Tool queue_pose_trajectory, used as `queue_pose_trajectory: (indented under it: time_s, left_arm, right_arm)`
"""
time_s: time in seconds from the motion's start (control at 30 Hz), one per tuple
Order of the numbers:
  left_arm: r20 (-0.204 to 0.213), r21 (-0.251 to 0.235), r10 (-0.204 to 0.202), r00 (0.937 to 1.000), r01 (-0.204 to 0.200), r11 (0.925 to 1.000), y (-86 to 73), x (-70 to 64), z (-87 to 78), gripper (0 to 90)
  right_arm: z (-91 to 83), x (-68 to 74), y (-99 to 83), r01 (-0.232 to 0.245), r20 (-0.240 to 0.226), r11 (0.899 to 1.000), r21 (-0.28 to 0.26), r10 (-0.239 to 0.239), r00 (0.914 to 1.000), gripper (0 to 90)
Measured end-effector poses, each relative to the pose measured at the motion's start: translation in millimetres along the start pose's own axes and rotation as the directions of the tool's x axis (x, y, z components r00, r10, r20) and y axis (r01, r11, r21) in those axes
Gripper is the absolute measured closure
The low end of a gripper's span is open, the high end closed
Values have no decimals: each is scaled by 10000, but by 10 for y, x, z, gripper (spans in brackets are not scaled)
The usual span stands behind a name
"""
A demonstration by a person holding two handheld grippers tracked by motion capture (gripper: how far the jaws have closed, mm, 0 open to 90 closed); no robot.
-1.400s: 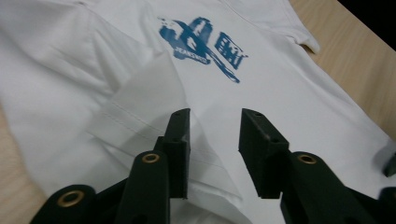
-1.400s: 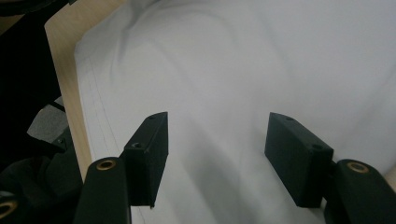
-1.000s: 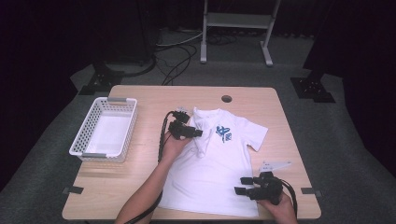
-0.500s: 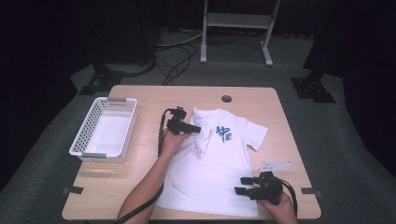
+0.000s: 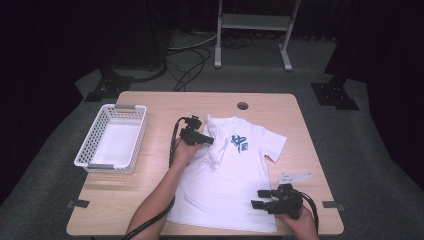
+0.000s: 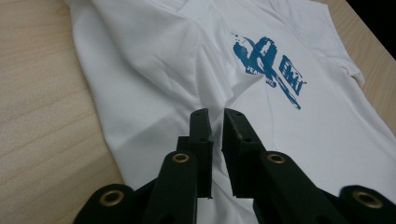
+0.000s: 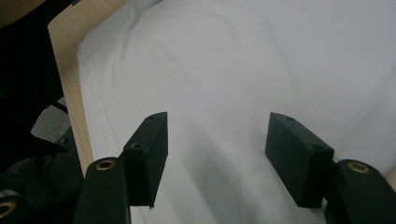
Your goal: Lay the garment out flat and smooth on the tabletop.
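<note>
Left gripper [image 6: 215, 116]: jaws nearly closed, a thin fold of the shirt [image 6: 154, 70] pinched between them, beside the blue print [image 6: 268, 67].
Right gripper [image 7: 215, 135]: jaws wide apart, nothing between them, over the shirt's lower hem near the table [image 7: 70, 79] edge.
Shirt: spread flat on the table's middle, left sleeve folded inward.
Basket [image 5: 112, 137]: on the table's left side, well apart from the shirt.

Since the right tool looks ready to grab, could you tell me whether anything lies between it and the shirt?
Nothing visible does. The right tool hangs open at the white shirt, near its bottom hem, with bare cloth between the jaws. The basket stands well off to the side.
</note>
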State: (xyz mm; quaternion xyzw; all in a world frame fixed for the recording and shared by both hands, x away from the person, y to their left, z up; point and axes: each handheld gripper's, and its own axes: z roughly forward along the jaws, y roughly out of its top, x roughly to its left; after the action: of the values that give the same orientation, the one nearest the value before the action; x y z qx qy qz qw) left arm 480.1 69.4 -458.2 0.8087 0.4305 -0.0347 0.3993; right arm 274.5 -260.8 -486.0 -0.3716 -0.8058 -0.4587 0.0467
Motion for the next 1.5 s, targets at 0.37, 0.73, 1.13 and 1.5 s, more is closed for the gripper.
queue_pose_trajectory:
  time_s: [0.37,0.73,1.13,1.5]
  left_arm:
    - [-49,-55,242,9997,-242,9997,22,-5,-90,888]
    - [-1174,-343,7,9931,-47,9994,74,224,-523,888]
    - [-2952,-494,-832,9518,718,9962,17,588,-1075,888]
    - [-4046,-391,-1037,9086,961,9946,-124,706,-1303,791]
  right_arm:
    - [1,0,-3,-34,-5,10000,-44,34,10000,389]
    - [2,1,-6,-19,6,10000,-58,19,10000,388]
    - [3,-2,-3,-65,-20,10000,-72,65,10000,388]
    - [8,2,2,-70,-27,10000,-42,70,10000,376]
